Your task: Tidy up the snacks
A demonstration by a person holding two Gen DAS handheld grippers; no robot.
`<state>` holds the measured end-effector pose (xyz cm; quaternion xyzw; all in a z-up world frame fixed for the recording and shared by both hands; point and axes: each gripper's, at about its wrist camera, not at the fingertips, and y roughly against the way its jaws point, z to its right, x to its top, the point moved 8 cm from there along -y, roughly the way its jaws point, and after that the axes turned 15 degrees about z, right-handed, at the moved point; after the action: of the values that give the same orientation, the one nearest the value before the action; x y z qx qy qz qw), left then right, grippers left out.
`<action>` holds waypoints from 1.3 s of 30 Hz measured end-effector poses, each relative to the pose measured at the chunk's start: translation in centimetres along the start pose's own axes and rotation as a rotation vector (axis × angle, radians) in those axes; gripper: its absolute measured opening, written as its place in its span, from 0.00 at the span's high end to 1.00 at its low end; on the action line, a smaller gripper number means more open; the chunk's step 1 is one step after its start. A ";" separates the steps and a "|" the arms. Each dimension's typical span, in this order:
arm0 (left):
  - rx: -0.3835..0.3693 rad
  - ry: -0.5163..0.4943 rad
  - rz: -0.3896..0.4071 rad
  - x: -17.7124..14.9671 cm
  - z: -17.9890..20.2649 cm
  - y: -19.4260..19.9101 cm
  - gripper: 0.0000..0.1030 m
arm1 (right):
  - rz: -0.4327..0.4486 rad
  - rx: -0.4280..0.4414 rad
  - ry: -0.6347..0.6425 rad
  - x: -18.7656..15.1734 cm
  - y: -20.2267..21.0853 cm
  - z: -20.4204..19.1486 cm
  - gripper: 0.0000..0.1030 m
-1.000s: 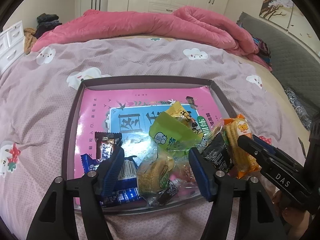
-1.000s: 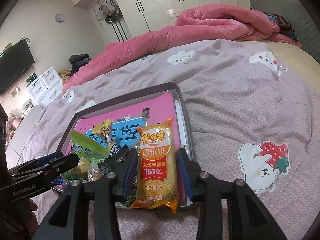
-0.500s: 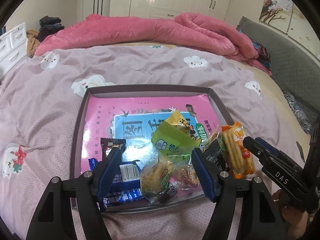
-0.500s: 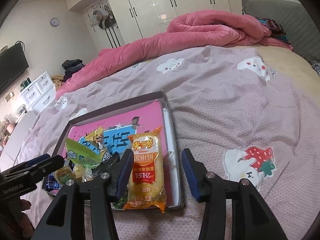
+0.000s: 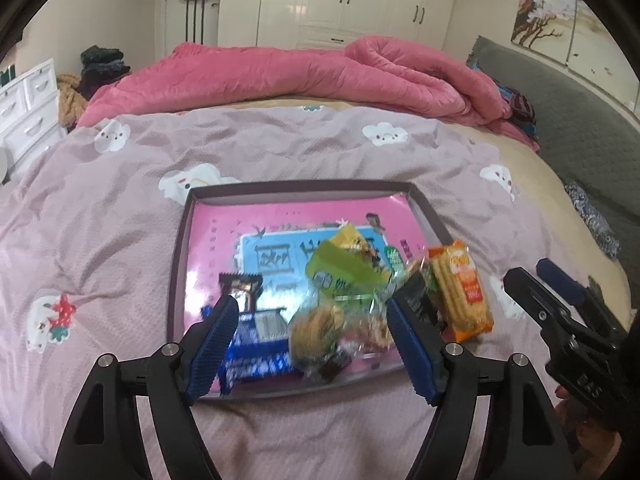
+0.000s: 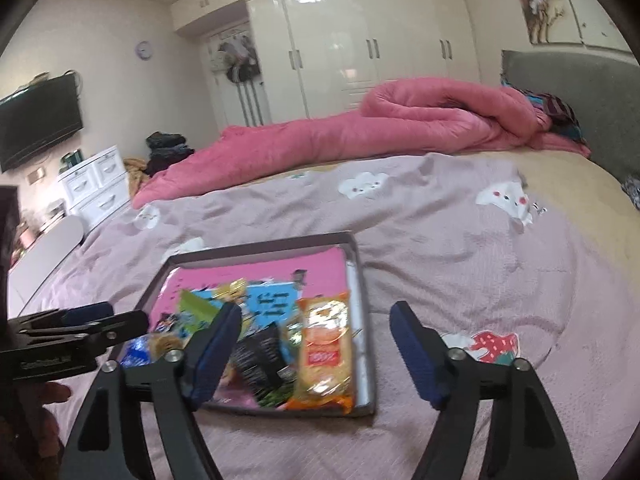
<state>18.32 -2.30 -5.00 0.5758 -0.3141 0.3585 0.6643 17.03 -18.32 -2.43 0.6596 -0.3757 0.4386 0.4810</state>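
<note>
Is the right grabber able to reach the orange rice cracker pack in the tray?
Probably yes. The right gripper is open and empty just above the orange rice cracker pack, which lies on top at the tray's right edge with nothing covering it.

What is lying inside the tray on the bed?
The tray holds a pink picture book with wrapped snacks piled on it, including an orange cracker pack and a blue bar. The pile covers part of the book.

Glossy snack wrappers (image 5: 460,292) (cloth bedspread (image 5: 100,248))
</note>
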 end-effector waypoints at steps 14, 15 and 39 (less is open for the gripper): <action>0.020 0.014 -0.072 -4.3 -1.1 3.7 0.23 | -0.120 0.025 -0.022 -4.2 3.4 -2.8 0.08; 0.017 0.017 -0.076 -4.5 -1.1 3.9 0.23 | -0.124 0.024 -0.016 -4.4 3.7 -3.0 0.08; 0.054 0.016 -0.078 -7.9 -1.6 7.7 0.23 | -0.139 0.032 0.035 -6.1 7.3 -4.6 0.05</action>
<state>7.57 -1.00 -7.68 0.6024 -0.2765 0.3453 0.6644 7.30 -15.31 -5.24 0.6842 -0.3135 0.4215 0.5060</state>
